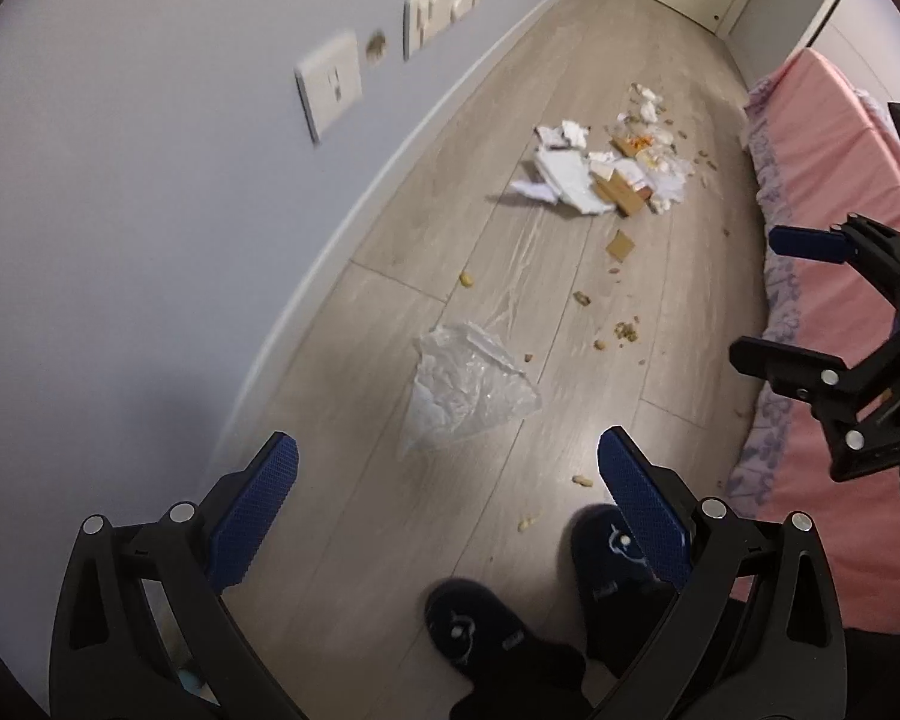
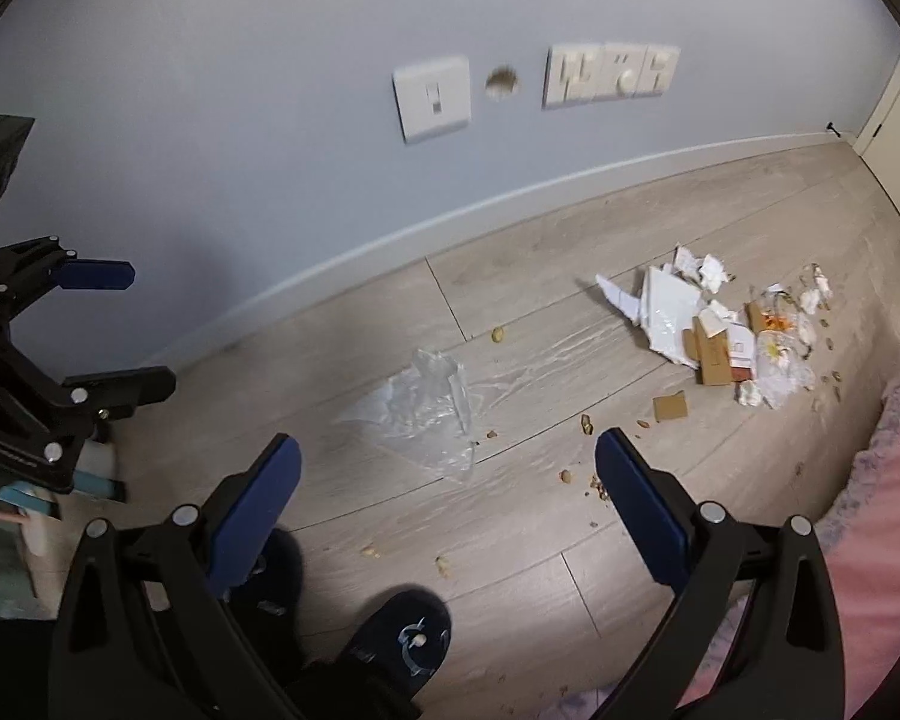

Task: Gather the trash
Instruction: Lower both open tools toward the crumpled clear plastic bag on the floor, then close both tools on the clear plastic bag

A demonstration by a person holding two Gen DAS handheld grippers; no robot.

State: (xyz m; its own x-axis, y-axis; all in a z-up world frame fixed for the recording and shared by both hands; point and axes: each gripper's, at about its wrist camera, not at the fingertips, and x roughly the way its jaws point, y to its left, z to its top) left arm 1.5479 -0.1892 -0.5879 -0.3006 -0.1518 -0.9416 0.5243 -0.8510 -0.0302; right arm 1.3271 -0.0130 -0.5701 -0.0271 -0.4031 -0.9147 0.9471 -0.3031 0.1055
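Where the trash lies thickest, at about one o'clock in your left wrist view, you have a heap of torn paper and cardboard (image 1: 606, 171) on the wood floor (image 1: 510, 276), its smaller scraps too blurred to sort. A loose cardboard square (image 1: 620, 246) sits just on the near side of it. Closer to you, a crumpled clear plastic bag (image 1: 468, 387) lies flat near the middle of the floor, apart from the heap; its edges fade into the boards' glare. Peanut shells (image 1: 583, 481) are scattered between bag and heap and toward your slippers (image 1: 468, 630).

Your left gripper (image 1: 450, 492) hangs above the floor with its jaws spread wide and nothing between them. Your right gripper (image 2: 447, 492) is likewise wide open and empty; in the left view it shows at three o'clock, partly cut off by the frame.

In the right wrist view the bag (image 2: 420, 414) is at twelve o'clock just past the fingertips, the heap (image 2: 720, 330) at two o'clock. The pink bedding (image 1: 840, 252) runs along the right edge. On the wall (image 1: 150, 210) the outlets (image 2: 432, 97) are blurred.
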